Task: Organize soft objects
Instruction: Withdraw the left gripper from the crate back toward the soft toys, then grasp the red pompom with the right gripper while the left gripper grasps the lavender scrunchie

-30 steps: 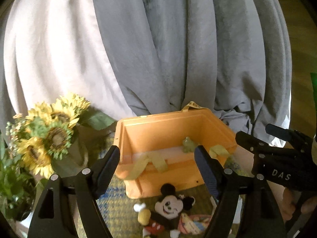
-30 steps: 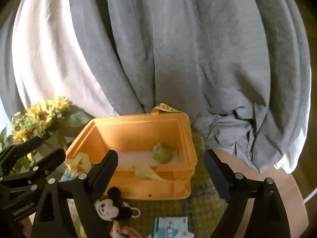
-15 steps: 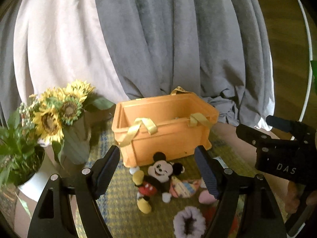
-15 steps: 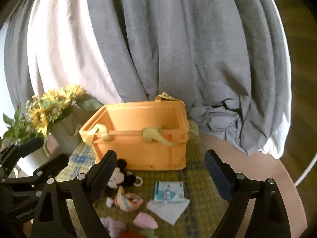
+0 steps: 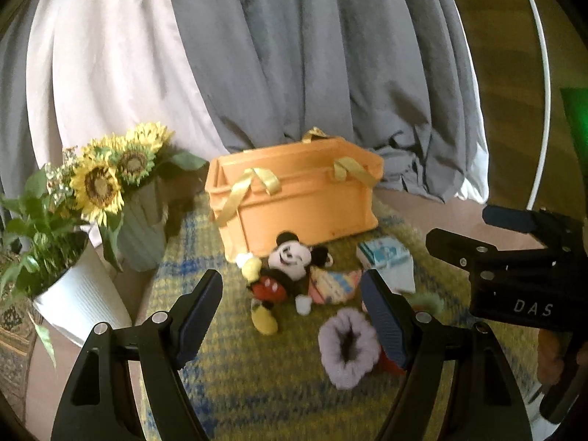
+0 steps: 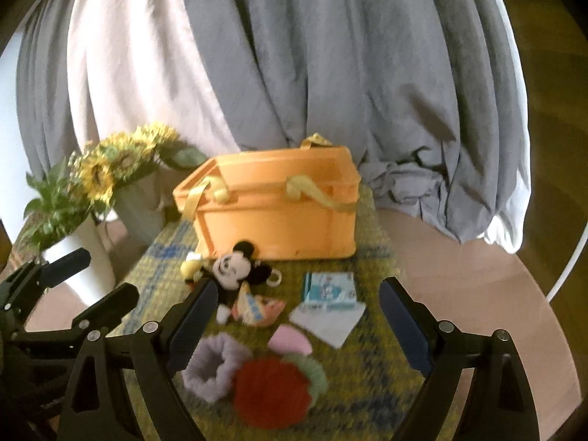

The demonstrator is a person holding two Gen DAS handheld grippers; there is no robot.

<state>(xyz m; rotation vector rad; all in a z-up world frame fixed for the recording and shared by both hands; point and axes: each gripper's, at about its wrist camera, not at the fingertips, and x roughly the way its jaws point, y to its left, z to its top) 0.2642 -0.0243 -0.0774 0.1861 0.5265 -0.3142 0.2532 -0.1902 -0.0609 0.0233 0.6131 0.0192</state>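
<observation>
While both tools hang above the yellow-and-blue woven mat [image 6: 371, 378], the left gripper [image 5: 292, 316] and the right gripper [image 6: 296, 325] stand with jaws spread and nothing between them. The step in hand appears to be the approach, before any pick. The soft items lie on the mat in front of the orange basket [image 6: 275, 213]: a Mickey Mouse plush [image 5: 283, 272], a lilac scrunchie [image 6: 213, 364], a red scrunchie [image 6: 272, 389], a green scrunchie [image 6: 314, 371], a pink piece [image 6: 290, 341], a patterned cloth [image 6: 255, 307] and a tissue pack [image 6: 329, 286]. The next move likely calls for lowering one tool over a single item and closing on it. The plush lies face up, its long axis running toward the basket, head nearest it. Sunflowers [image 5: 106, 172] stand to the left.
</observation>
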